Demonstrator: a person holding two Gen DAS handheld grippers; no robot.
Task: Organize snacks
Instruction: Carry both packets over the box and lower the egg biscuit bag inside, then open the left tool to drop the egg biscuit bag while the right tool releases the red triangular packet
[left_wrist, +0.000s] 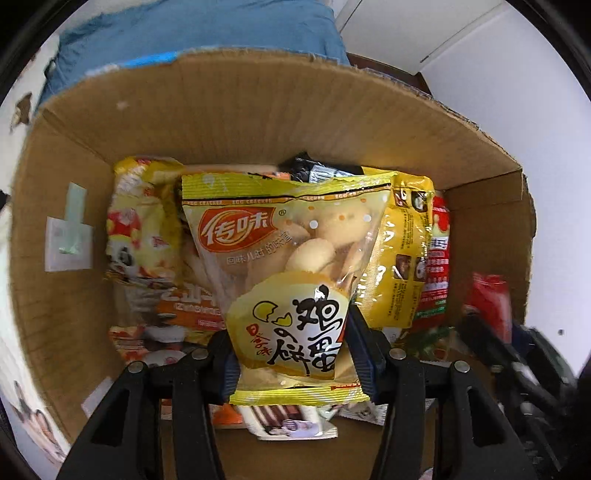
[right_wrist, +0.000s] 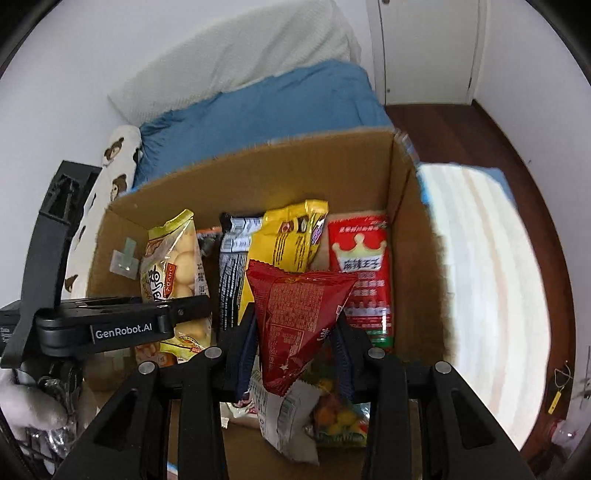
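Observation:
A yellow egg cracker bag stands upright between the fingers of my left gripper, whose pads press its lower sides. It hangs over an open cardboard box that holds several snack packs. In the right wrist view a dark red snack bag sits tip-down in my right gripper, with both pads against its edges, above the same box. The left gripper's black body reaches in from the left with the egg cracker bag. The blurred red bag shows at the right of the left wrist view.
Inside the box stand a yellow pack, a black and white pack and a red crown-printed pack, with a colourful candy bag on its floor. A blue cloth and a white pillow lie behind it. Wooden floor runs along the right.

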